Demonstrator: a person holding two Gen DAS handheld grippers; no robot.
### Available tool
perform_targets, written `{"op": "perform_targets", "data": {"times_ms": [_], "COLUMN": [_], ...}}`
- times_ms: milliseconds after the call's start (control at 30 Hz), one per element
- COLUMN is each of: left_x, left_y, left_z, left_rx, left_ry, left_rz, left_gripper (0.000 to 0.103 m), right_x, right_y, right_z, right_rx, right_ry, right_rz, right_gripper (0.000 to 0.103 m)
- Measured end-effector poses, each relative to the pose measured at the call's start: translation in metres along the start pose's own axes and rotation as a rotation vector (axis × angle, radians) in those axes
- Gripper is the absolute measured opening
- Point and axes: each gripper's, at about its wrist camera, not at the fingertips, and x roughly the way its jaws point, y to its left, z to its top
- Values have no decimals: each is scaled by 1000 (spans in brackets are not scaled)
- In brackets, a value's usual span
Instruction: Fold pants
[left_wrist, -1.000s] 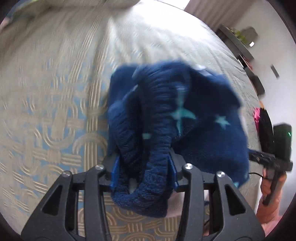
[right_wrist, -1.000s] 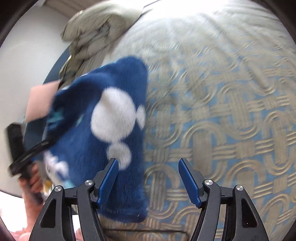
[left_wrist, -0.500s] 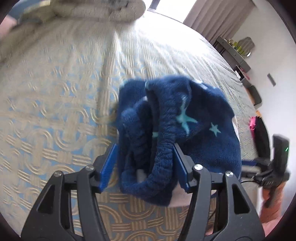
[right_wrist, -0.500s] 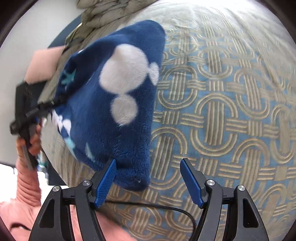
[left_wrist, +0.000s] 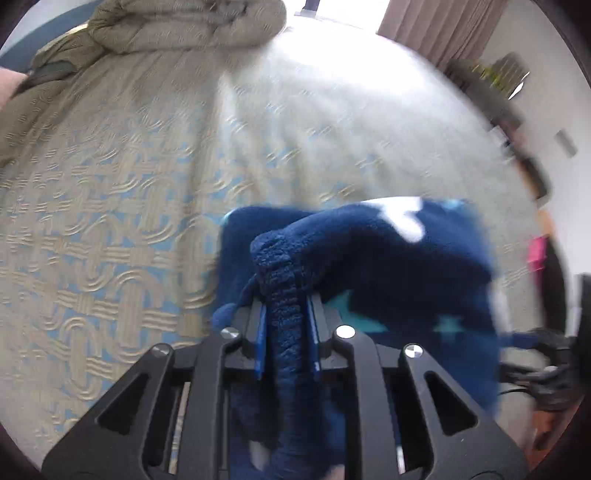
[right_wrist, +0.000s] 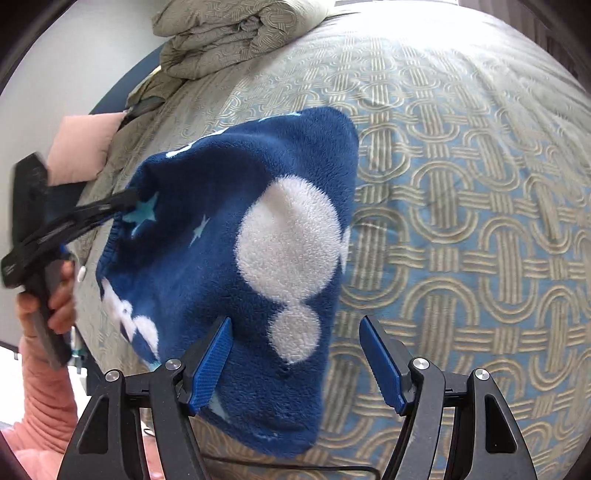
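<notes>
The pants (right_wrist: 236, 266) are dark blue fleece with white blobs and pale blue stars, lying bunched on the patterned bedspread (right_wrist: 461, 192). My left gripper (left_wrist: 287, 332) is shut on the ribbed waistband of the pants (left_wrist: 284, 295), which rises between its blue pads. In the right wrist view the left gripper (right_wrist: 127, 199) shows at the pants' left edge, pinching the fabric. My right gripper (right_wrist: 295, 354) is open; the lower part of the pants lies between its fingers, nearer the left pad (right_wrist: 210, 362).
A folded beige quilt (right_wrist: 236, 33) lies at the head of the bed, also seen in the left wrist view (left_wrist: 177, 33). A pink cushion (right_wrist: 81, 147) sits at the bed's left edge. Shelves (left_wrist: 502, 96) and curtains stand by the far wall.
My left gripper has closed on the waistband; half a second ago its jaws stood open around it. The right gripper stays open and the pants have spread a little wider before it.
</notes>
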Motion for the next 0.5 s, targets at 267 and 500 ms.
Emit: {"op": "perform_targets", "data": {"times_ms": [267, 500], "left_x": [-9, -8], "left_y": [33, 23], "left_z": [-20, -23], "left_rx": [-63, -13], "left_ry": [-28, -69], "left_rz": [-87, 55], "left_gripper": [27, 68], "right_x": [-9, 41], "right_y": [-1, -8], "right_z": [39, 108], "right_rx": [-17, 45], "right_ry": [-38, 4], "right_rz": [-53, -71], "right_gripper": [72, 72]}}
